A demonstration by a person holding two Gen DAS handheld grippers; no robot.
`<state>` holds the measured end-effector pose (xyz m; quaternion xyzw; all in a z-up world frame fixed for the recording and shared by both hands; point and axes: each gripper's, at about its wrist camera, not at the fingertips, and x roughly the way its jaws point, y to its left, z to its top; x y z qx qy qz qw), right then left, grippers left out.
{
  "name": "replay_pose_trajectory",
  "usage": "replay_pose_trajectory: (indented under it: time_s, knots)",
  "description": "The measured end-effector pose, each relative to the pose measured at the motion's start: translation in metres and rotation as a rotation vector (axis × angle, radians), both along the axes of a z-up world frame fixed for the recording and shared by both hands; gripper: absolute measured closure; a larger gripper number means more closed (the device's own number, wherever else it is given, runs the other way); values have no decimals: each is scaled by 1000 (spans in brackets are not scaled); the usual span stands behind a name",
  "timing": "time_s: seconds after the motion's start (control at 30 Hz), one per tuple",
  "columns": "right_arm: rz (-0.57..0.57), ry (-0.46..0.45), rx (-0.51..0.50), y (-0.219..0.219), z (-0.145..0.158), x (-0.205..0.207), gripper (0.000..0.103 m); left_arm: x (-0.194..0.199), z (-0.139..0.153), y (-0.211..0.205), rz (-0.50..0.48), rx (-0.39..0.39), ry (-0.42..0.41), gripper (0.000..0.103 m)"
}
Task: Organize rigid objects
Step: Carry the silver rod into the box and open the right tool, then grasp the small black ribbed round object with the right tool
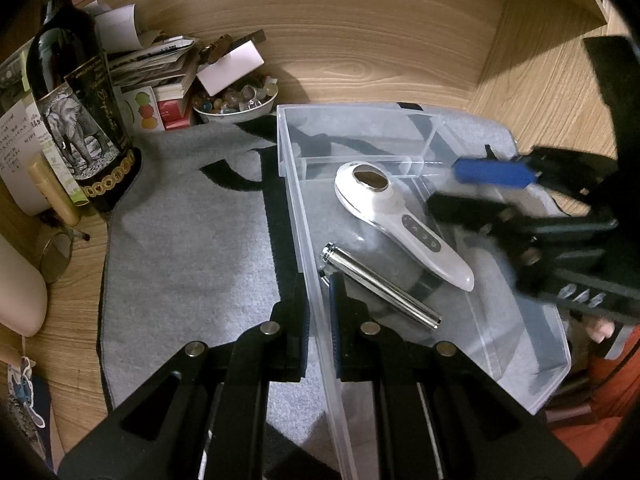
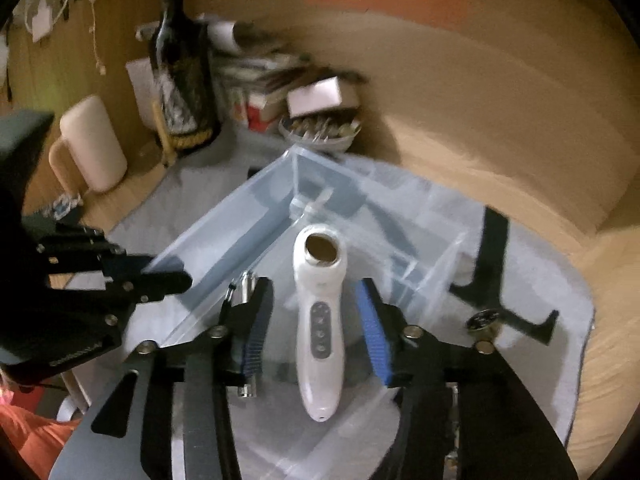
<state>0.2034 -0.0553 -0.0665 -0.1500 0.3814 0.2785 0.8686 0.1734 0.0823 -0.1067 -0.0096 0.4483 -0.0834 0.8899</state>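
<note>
A clear plastic bin (image 1: pixel 289 152) sits on a grey mat. In it lie a white handheld device (image 1: pixel 394 216) with a round brown head and a chrome cylinder (image 1: pixel 380 286). My left gripper (image 1: pixel 318 292) is shut on the bin's near left wall; it shows at the left of the right wrist view (image 2: pixel 168 276). My right gripper (image 2: pixel 314 286) stands open over the white device (image 2: pixel 318 328), its blue pads apart from both sides of it. The chrome cylinder (image 2: pixel 246 284) lies by its left finger. From the left wrist view, the right gripper (image 1: pixel 476 190) hangs over the bin's right side.
A dark wine bottle (image 1: pixel 76 112), a stack of papers and boxes (image 1: pixel 160 64) and a bowl of small trinkets (image 1: pixel 236 106) crowd the back left. The grey mat (image 1: pixel 192 240) covers the wooden desk. A beige case (image 2: pixel 94 144) lies left; a wooden wall (image 1: pixel 532 60) closes the right.
</note>
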Motion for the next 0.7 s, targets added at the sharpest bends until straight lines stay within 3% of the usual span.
replay_pose_trajectory:
  time_s: [0.1,0.37,0.53,0.7]
  knots:
    - [-47,-61,22,-15,14,1,47,0,0,0,0,0,0,94]
    - [-213,-84,21,-63,25,33,46,0,0,0,-1,-2,0,94]
    - [-286,-40,5,-87,11,56,46,0,0,1,-2,-3,0,94]
    - [-335,73,13,-104,-19,82,46,-1,-1,1,0,-4,0,94]
